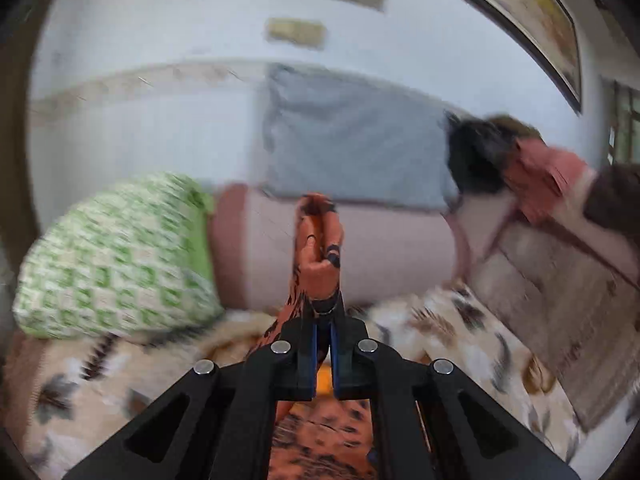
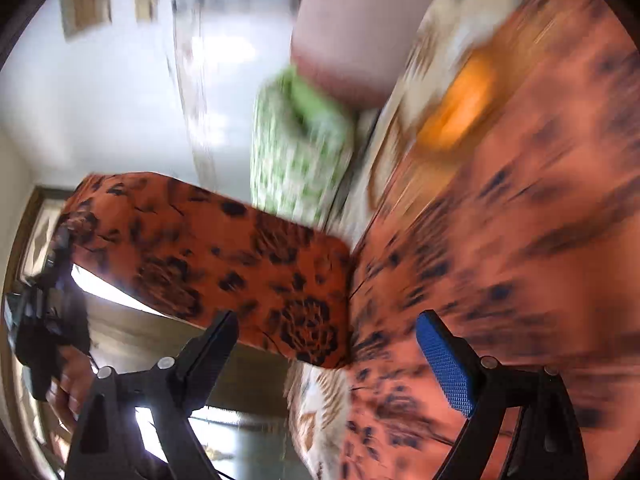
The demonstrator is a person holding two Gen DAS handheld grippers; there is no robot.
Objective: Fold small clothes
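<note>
An orange garment with black flower print [image 2: 500, 248] lies spread on the bed. One part of it [image 2: 208, 252] is lifted and stretched off to the left. My left gripper [image 1: 324, 320] is shut on that part, and a fold of the orange cloth [image 1: 318, 240] sticks up past its fingertips. In the right wrist view the left gripper [image 2: 60, 244] shows at the far end of the lifted cloth, with a hand [image 2: 68, 392] below it. My right gripper [image 2: 326, 340] stands open just above the garment, near where the lifted part meets the flat part; nothing is between its fingers.
The bed has a cream sheet with brown leaves [image 1: 460, 320]. A green-and-white pillow [image 1: 116, 256], a pink bolster [image 1: 380, 248] and a grey pillow [image 1: 352, 140] lie along the wall. A heap of dark and pink clothes [image 1: 532, 172] sits at the right.
</note>
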